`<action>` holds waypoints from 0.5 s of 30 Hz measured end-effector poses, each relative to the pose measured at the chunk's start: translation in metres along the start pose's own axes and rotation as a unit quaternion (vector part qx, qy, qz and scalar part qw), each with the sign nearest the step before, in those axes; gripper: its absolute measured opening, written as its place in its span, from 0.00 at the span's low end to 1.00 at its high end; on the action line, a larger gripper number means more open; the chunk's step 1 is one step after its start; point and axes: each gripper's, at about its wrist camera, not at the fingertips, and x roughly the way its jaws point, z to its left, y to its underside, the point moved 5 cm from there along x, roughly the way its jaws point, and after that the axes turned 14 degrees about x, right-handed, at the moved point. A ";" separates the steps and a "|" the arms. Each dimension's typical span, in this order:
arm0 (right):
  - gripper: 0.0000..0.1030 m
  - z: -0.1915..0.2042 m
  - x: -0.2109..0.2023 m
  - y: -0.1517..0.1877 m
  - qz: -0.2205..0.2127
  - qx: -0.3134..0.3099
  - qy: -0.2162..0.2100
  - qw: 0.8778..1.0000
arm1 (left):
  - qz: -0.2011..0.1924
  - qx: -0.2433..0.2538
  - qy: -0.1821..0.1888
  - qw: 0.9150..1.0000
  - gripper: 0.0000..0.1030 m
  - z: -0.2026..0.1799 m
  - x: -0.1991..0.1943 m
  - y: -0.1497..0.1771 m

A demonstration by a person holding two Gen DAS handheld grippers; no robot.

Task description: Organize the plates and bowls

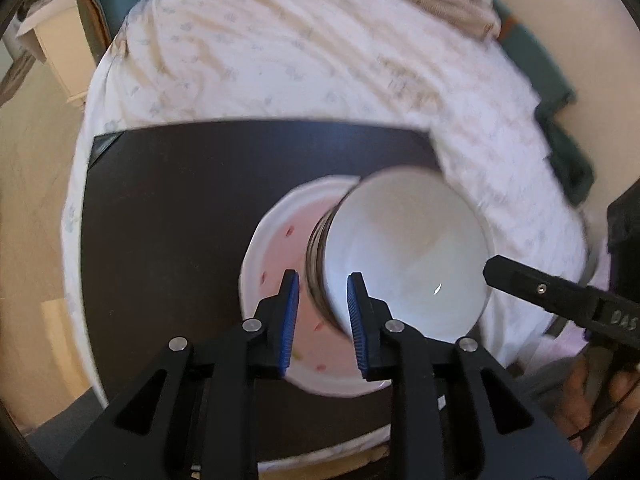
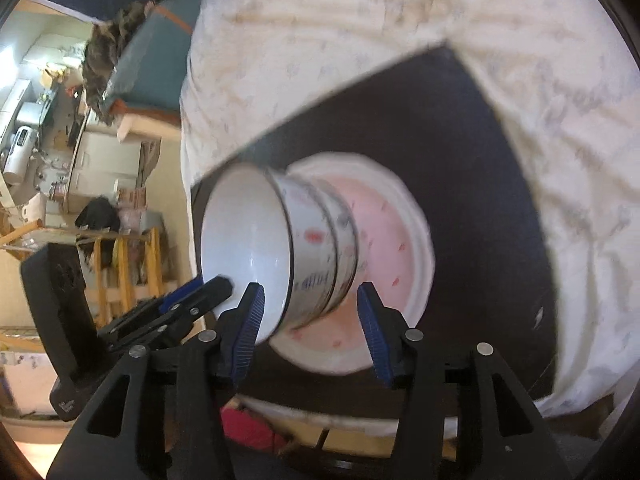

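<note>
While nested bowls [image 1: 400, 252] sit on pink plate [image 1: 280, 276] atop dark board [image 1: 168, 220] on bed, left claw [image 1: 323, 316] pinches bowl rim; right claw [image 2: 312, 332] spread around stack, not pressing. Stacking looks nearly complete; release left.

stacked bowls [image 2: 288, 248] on pink plate [image 2: 384, 248], dark board [image 2: 472, 152].
</note>
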 end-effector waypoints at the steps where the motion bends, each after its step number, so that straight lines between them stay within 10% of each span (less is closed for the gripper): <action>1: 0.50 0.002 -0.005 -0.003 -0.019 -0.008 -0.001 1.000 | -0.001 0.001 0.000 1.000 0.20 0.000 -0.001 -0.002; 5: 0.26 0.012 -0.007 -0.008 -0.038 -0.037 -0.010 0.999 | -0.006 -0.007 -0.004 1.000 0.18 0.001 -0.001 -0.006; 15: 0.18 0.005 0.007 -0.016 -0.024 -0.006 -0.014 1.000 | -0.018 -0.009 0.008 1.000 0.11 0.014 -0.007 -0.005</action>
